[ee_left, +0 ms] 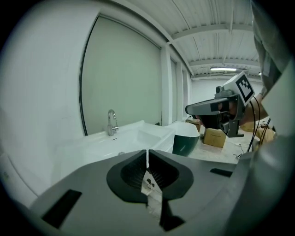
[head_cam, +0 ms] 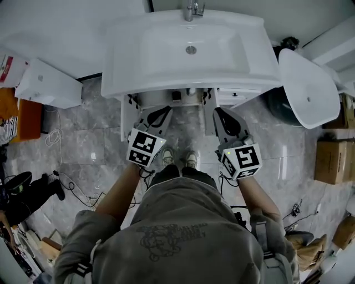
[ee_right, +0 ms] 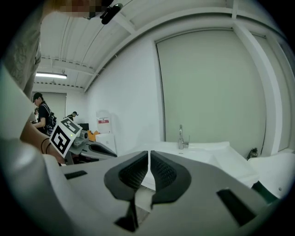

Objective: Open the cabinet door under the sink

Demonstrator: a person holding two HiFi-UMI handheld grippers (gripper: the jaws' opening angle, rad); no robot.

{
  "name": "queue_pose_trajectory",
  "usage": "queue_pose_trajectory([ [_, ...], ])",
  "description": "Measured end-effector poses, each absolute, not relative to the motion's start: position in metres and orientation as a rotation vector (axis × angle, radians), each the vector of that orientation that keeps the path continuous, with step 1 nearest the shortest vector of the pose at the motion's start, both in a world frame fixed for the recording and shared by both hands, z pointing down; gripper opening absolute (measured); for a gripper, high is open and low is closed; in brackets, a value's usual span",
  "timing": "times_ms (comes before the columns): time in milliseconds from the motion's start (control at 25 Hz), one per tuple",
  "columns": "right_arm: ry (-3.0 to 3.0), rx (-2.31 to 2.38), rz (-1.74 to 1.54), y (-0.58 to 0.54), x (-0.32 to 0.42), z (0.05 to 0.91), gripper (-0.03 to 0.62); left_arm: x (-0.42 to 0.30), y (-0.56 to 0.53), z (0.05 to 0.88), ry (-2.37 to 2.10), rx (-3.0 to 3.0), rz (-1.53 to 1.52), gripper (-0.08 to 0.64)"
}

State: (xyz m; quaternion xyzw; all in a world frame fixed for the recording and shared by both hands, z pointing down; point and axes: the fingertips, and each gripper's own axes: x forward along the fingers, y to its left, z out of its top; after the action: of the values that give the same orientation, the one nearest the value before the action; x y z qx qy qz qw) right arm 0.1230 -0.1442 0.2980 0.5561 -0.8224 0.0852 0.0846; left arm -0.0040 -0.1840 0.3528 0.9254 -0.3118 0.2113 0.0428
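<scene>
Sink (head_cam: 127,66) faces left tool (head_cam: 164,112) and right tool (head_cam: 219,112), both closed.

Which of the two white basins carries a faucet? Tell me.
The rectangular sink in the middle, with the chrome faucet at its back rim; the oval basin at the right has none.

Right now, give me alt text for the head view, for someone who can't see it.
Seen from above, a person in a grey sweatshirt faces a white sink, holding a shut, empty claw in each hand, left claw and right claw, just in front of the cabinet beneath it. Grey tiled floor, loose cables and cardboard boxes surround them.
</scene>
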Motion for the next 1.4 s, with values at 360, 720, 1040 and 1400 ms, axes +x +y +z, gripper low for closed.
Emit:
queue_pose_trajectory([
  [360,-2.587,1.659,0.093,-0.137,0.091,0.208,0.037,-0.027,-0.171,0.275,-1.01,2.924,0.479,0.028],
  [720,-2.666,1.65,-0.042,-0.118,0.072,0.152,0.037,-0.051,-0.164,0.198,-1.174,3.008,0.288,0.028],
  [1040,-2.671,1.648,-0.116,-0.109,0.064,0.137,0.037,-0.062,-0.151,0.18,-1.194,2.995,0.248,0.028],
  [1400,-2.631,1.658,-0.053,-0.112,0.065,0.146,0.037,-0.067,-0.155,0.18,-1.187,2.978,0.232,0.028],
])
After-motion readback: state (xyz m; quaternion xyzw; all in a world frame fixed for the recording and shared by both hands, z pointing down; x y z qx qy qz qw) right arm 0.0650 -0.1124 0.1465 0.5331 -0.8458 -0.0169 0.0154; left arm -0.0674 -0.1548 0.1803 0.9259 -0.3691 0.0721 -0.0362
